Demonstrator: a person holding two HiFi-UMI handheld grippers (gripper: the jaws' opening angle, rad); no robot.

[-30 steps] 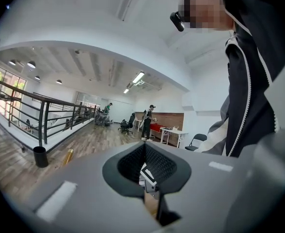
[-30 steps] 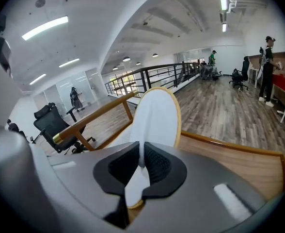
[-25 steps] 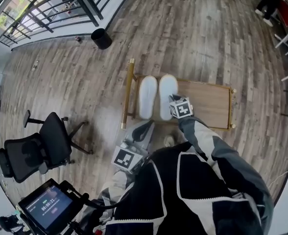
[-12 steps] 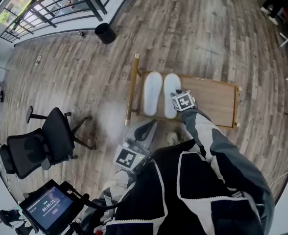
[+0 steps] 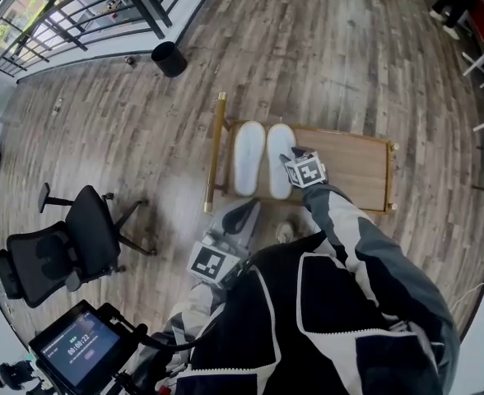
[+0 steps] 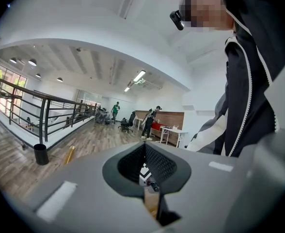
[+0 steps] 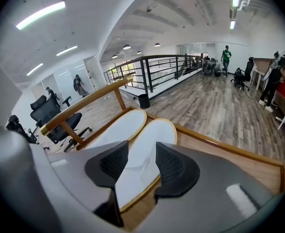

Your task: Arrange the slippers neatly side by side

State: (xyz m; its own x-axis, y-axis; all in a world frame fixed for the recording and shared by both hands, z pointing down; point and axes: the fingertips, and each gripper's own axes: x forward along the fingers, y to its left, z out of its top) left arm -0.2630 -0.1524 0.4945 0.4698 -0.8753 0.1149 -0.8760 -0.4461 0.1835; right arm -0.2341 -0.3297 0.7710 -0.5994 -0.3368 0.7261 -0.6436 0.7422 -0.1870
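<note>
The slippers (image 5: pixel 248 160) lie side by side on the tray (image 5: pixel 353 171). My right gripper (image 7: pixel 141 159) has just been opening: jaws apart astride the right slipper (image 7: pixel 154 132), pads off it. My left gripper (image 6: pixel 144 165) is closed, empty. The slippers look light, soft, floppy; I'd pinch the sole's edge.

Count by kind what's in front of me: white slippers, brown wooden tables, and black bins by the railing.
White slippers: 2, one on the left and one on the right, lying side by side on the table
Brown wooden table: 1
Black bin: 1
Total: 4
</note>
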